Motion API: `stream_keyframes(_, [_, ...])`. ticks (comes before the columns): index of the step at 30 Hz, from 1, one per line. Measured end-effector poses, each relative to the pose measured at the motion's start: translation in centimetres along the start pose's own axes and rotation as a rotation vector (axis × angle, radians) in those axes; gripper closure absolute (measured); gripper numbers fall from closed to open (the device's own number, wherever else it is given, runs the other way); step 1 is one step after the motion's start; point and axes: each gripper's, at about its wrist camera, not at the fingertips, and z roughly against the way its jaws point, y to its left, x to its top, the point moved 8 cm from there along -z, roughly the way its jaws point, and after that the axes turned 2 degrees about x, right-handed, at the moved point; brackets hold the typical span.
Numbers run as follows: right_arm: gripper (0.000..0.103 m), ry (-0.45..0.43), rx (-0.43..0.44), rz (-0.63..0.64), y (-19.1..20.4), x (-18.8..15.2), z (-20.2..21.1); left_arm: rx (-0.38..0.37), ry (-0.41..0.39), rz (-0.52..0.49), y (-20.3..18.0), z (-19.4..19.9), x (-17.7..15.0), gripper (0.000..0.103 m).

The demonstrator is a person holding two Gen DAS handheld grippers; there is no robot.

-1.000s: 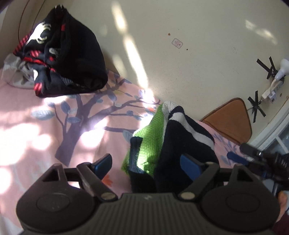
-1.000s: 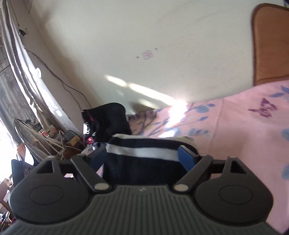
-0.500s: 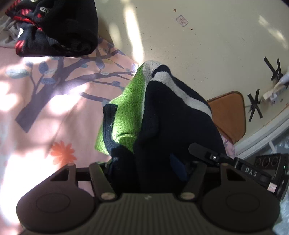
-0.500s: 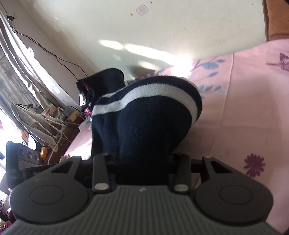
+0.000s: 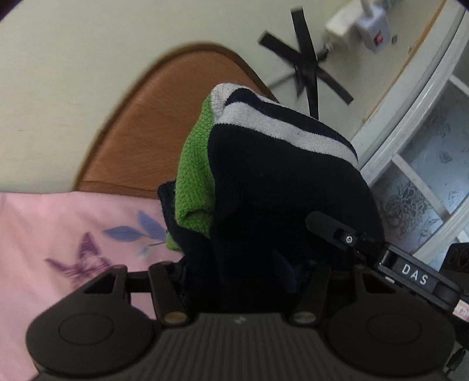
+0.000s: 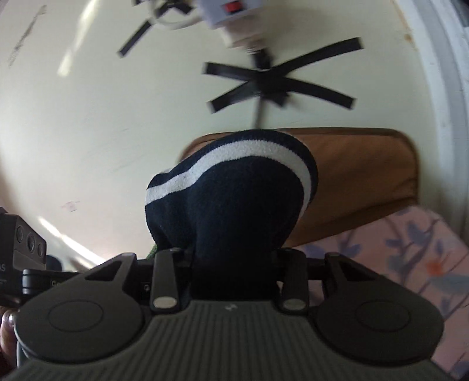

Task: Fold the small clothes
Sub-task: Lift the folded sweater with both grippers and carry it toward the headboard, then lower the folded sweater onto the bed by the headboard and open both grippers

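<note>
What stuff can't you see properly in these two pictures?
- Left view: the left gripper pads, buried in the navy knit.
- Left view: where the green part ends, behind the navy cloth.
- Right view: the right gripper pads, covered by the same knit.
- Right view: the tape cross and the plug box, smeared by blur; the box is cut off at the top edge.

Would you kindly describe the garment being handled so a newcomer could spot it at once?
Start at the pink floral bedsheet and the brown headboard behind it. Bunched up in front of them, clamped in the left gripper and the right gripper, is the knit garment. Only it is navy with a white stripe and a bright green panel.
</note>
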Motion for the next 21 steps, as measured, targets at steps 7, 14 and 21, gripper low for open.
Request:
stream_keyframes(7, [0.045, 0.104, -0.134, -0.119, -9.0, -2.9, -3.6, 0.083, 0.011, -0.036, -0.1, -7.7, -2.1, 0.039])
stream_keyframes(14, [0.031, -0.123, -0.354, -0.021, -9.2, -0.2, 1.1, 0.125, -0.104, -0.078, 0.6, 0.3, -2.3, 0.038])
stream_keyframes(21, [0.029, -0.127, -0.29, -0.113, -5.2, -1.4, 6.8, 0.322, -0.222, -0.11, 5.5, 11.1, -6.1, 0.017])
